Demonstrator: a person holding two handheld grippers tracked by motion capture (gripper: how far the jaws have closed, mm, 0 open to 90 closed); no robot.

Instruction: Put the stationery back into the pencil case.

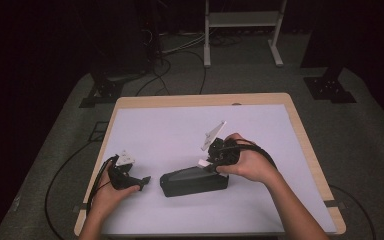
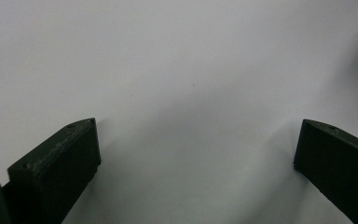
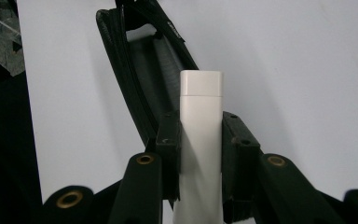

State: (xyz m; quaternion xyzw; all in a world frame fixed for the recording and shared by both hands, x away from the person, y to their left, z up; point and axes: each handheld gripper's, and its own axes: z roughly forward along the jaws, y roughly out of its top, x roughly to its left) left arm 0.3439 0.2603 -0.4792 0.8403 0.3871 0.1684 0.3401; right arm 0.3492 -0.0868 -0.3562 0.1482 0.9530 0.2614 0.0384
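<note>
In the high view, the right gripper (image 1: 211,161) sits at the near-right end of a black case (image 1: 194,182) lying on the table (image 1: 170,130), but the person's right hand (image 1: 247,162) covers most of it, and what it carries shows there as a small pale tip hard to make out. The right gripper view settles it: the right gripper (image 3: 200,135) is clenched on a white rectangular stick (image 3: 200,121), its 2 pads pressing the stick's long sides, with the capped end standing out past them and the lower end cut off at the frame's bottom. Beyond the stick, that view shows the case (image 3: 144,74) unzipped and gaping, its dark lining visible; from above, the opening cannot be told. Whether the stick's tip touches the case is unclear.

The left gripper (image 1: 139,182) rests low at the table's near-left, just beside the case's left end, held by the left hand (image 1: 111,192). Its jaws are too small and dark to read from above. The left gripper view shows the left gripper (image 2: 196,154) released, jaws wide apart over bare white table, nothing between them; a dark sliver at the right edge is cut off and cannot be identified.
</note>
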